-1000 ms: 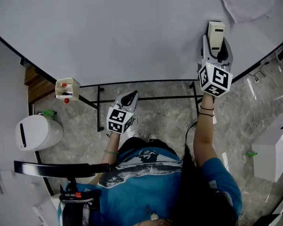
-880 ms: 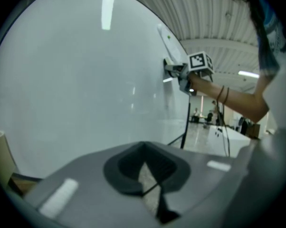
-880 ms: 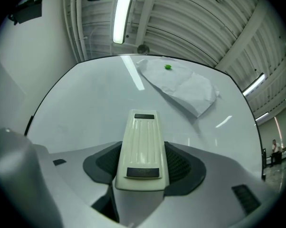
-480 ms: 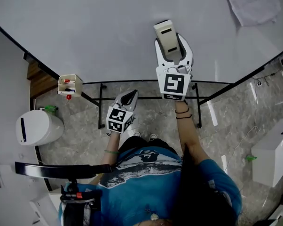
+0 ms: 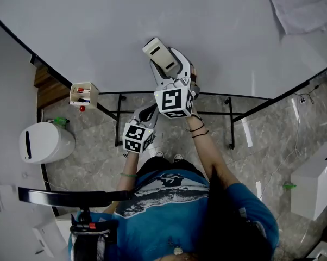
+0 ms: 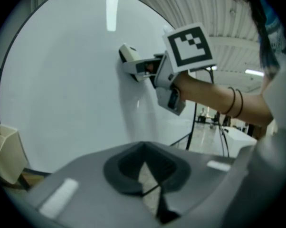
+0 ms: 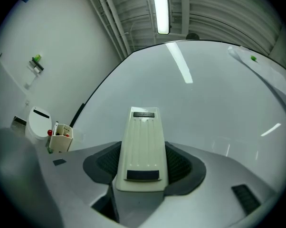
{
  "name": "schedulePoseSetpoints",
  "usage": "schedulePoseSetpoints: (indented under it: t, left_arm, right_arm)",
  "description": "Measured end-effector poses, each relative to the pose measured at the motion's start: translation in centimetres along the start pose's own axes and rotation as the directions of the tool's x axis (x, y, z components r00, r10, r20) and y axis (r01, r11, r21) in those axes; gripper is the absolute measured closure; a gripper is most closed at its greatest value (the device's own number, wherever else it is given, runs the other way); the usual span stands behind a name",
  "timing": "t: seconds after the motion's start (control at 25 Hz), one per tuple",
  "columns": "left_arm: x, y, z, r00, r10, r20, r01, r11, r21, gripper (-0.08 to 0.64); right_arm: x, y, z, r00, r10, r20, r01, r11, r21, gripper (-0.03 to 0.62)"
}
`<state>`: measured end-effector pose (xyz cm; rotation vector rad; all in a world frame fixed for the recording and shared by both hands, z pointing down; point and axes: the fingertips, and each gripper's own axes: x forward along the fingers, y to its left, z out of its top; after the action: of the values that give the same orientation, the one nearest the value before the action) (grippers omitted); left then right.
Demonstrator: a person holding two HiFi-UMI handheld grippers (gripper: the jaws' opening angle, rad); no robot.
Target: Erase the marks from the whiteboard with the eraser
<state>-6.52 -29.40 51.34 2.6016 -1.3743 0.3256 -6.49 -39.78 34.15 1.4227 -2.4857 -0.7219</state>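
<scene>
The whiteboard [image 5: 152,20] fills the top of the head view, and I see no marks on its surface. My right gripper [image 5: 164,64] is shut on the cream eraser [image 5: 158,51], which is pressed flat against the board's lower middle. In the right gripper view the eraser [image 7: 142,146] sits between the dark pads, pointing up the board [image 7: 209,103]. My left gripper [image 5: 149,113] hangs lower, off the board, with its jaws shut and empty. In the left gripper view, that gripper [image 6: 147,194] looks up at the right gripper [image 6: 140,69] and the eraser [image 6: 128,54] on the board [image 6: 57,89].
A small cream pen holder [image 5: 83,95] hangs at the board's lower left edge. A white bin [image 5: 44,144] stands on the floor at left, a white box [image 5: 315,178] at right. The board's black stand legs [image 5: 231,124] cross the floor. A cloth [image 5: 305,4] hangs at the top right.
My right gripper has swept the eraser leftward along the board, from the right side to the lower middle. The left gripper has stayed put.
</scene>
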Motion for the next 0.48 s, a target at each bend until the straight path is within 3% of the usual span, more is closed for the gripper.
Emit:
schedulePoseSetpoints:
  t: [0.24,0.36,0.48]
  left_arm:
    - [1.1,-0.7,-0.4,1.0,-0.015,-0.01,0.015,1.0,0.001,0.557]
    - [2.0,-1.6,-0.4,0.999,-0.039,-0.014,0.039,0.999,0.01,0.557]
    - [2.5,-2.6,-0.3,0.998,-0.065,-0.017,0.065,0.998,0.016,0.557]
  right_arm:
    - [-2.3,-3.0,1.1,0.999,-0.021,0.045,0.019,0.999,0.044,0.328]
    - [-4.9,-7.7,2.3,0.989,-0.098,0.107,0.084,0.988,0.13,0.328]
    - [-8.2,-13.8,2.1,0.975,-0.205,0.087,0.187,0.966,0.176,0.328]
